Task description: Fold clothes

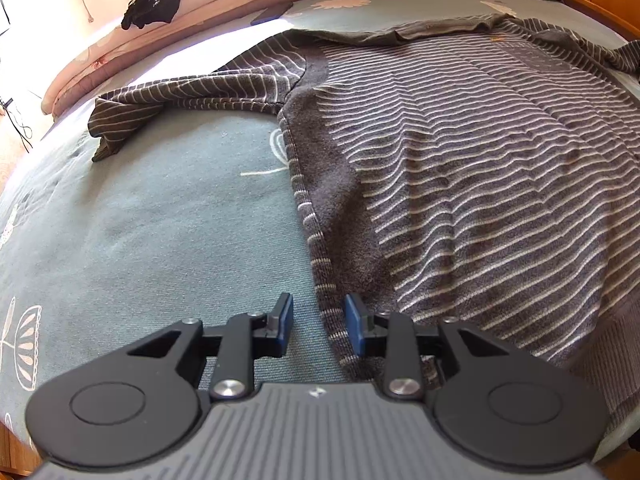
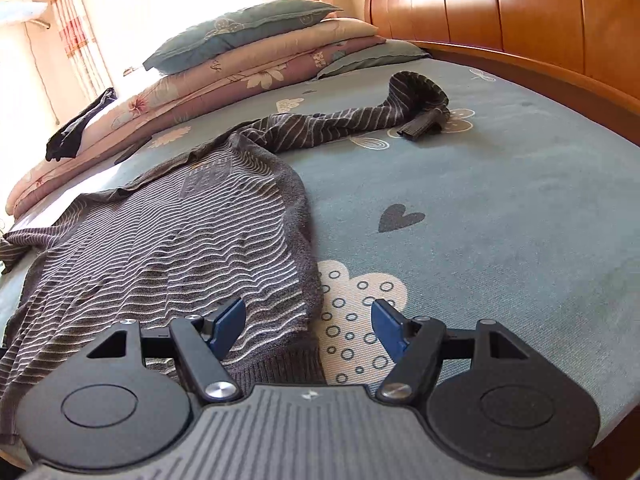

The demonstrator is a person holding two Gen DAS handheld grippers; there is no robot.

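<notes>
Striped sweater (image 1: 460,168) lies spread flat on the bed (image 1: 160,208), body open, no fold in it that I can see. Both sleeves are out sideways: left sleeve (image 1: 180,100) rumpled toward the bed's left edge, right sleeve (image 2: 360,118) stretched toward the headboard (image 2: 520,12) with its cuff curled over. My read: sleeves and body all remain to be folded.

My left gripper (image 1: 319,326) is spread, low at the near edge of the bed, straddling the sweater's left side seam near the hem, pinching nothing. My right gripper (image 2: 308,326) is spread wider, over the hem's right corner: one finger above the knit, the other over bare sheet. Black garment (image 2: 76,128) sits on the folded quilts (image 2: 220,80) at the far edge, well apart
</notes>
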